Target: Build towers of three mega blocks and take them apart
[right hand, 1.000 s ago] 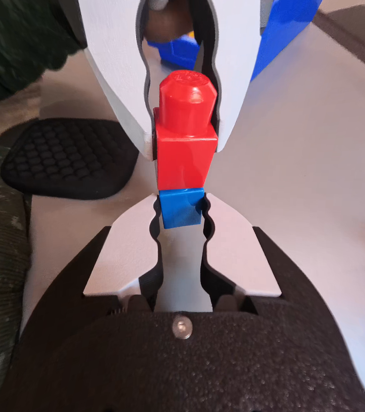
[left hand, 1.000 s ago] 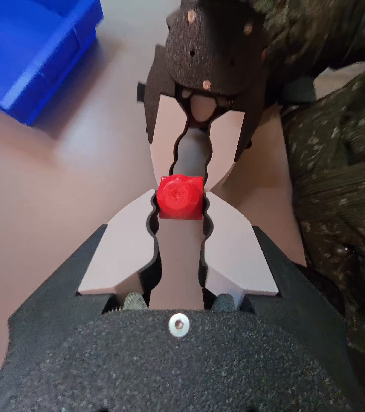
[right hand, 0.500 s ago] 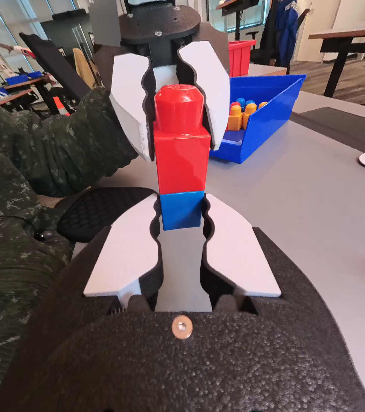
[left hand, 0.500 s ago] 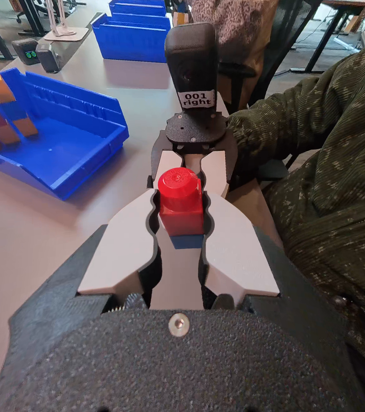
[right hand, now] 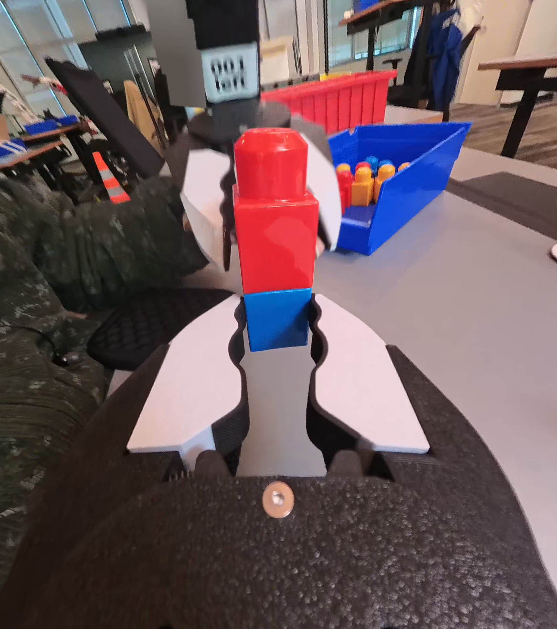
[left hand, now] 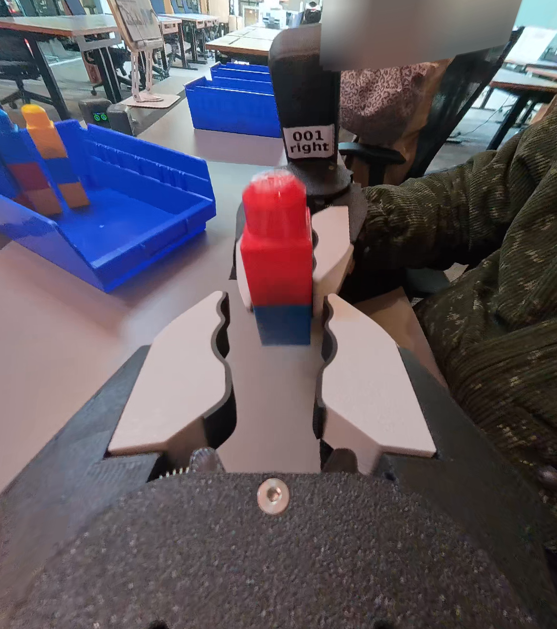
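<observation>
A red mega block (right hand: 275, 235) sits pressed on top of a blue mega block (right hand: 275, 320), making a two-block stack above the grey table (right hand: 440, 323). My right gripper (right hand: 277, 301) is shut on the blue block, with both pads against its sides. In the left wrist view the stack shows as the red block (left hand: 275, 252) on the blue block (left hand: 283, 325), just beyond my left gripper (left hand: 275, 297). The left gripper is open and holds nothing; there is clear space between its left pad and the stack. Its white fingers (right hand: 202, 194) stand spread behind the red block in the right wrist view.
A blue bin (left hand: 127, 235) at the left holds built towers (left hand: 45, 149). Another blue bin (right hand: 406, 190) holds several loose blocks (right hand: 362, 180), with a red bin (right hand: 338, 95) behind it. A black mat (right hand: 140, 326) and a person's green sleeve (left hand: 474, 238) lie close by. Less than 4 cm separates the two grippers' tips.
My left gripper was shut on the red block; its pads have spread and let it go, drawing back a little. The right gripper keeps its grip on the blue block.
</observation>
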The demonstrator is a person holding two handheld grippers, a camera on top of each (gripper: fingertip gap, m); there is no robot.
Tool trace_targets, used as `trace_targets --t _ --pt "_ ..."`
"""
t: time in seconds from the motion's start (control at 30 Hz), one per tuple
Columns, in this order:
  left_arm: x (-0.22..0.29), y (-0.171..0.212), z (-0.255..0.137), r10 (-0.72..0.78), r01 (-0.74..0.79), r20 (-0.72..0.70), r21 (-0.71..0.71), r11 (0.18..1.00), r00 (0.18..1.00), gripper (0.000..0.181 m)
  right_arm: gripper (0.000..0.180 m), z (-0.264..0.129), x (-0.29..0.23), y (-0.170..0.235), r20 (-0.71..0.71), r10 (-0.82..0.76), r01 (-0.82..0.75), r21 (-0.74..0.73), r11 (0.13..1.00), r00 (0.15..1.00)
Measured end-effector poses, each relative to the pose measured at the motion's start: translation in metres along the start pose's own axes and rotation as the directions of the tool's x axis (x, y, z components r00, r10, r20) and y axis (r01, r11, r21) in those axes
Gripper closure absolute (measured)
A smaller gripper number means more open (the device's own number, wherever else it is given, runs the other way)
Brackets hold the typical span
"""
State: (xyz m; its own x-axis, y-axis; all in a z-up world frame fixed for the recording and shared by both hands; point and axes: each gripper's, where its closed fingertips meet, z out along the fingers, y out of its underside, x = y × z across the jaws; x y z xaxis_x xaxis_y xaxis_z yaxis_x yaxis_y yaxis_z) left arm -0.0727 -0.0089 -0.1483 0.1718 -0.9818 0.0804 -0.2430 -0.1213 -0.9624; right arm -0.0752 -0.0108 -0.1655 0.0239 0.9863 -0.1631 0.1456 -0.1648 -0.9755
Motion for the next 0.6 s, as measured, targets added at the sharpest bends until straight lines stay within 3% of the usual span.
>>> trace_targets --t 0.13,0.23,0.33,0.47,0.6 --pt "0.006 0.021 0.013 -0.017 0.017 0.001 -0.03 0.999 1.0 0.131 0.144 -0.005 -0.003 -0.014 0.05 0.031 -0.036 0.108 0.993 0.998" --pt "0.008 0.026 0.023 -0.014 0.014 0.023 -0.029 0.999 1.0 0.144 0.144 -0.001 -0.004 -0.009 0.044 0.009 -0.013 0.086 0.996 0.999" --pt "0.01 0.034 0.021 -0.035 0.035 0.001 -0.069 0.997 0.999 0.144 0.143 -0.001 -0.005 -0.008 0.051 0.003 -0.006 0.077 0.997 0.999" --pt "0.015 0.048 0.024 -0.048 0.047 -0.009 -0.098 0.994 0.999 0.144 0.124 -0.004 -0.004 -0.011 0.052 -0.007 0.003 0.078 0.997 0.999" --pt "0.017 0.048 0.026 -0.01 0.011 0.007 -0.107 0.994 1.0 0.144 0.143 -0.001 -0.013 -0.004 0.061 -0.065 0.064 0.016 0.998 0.996"
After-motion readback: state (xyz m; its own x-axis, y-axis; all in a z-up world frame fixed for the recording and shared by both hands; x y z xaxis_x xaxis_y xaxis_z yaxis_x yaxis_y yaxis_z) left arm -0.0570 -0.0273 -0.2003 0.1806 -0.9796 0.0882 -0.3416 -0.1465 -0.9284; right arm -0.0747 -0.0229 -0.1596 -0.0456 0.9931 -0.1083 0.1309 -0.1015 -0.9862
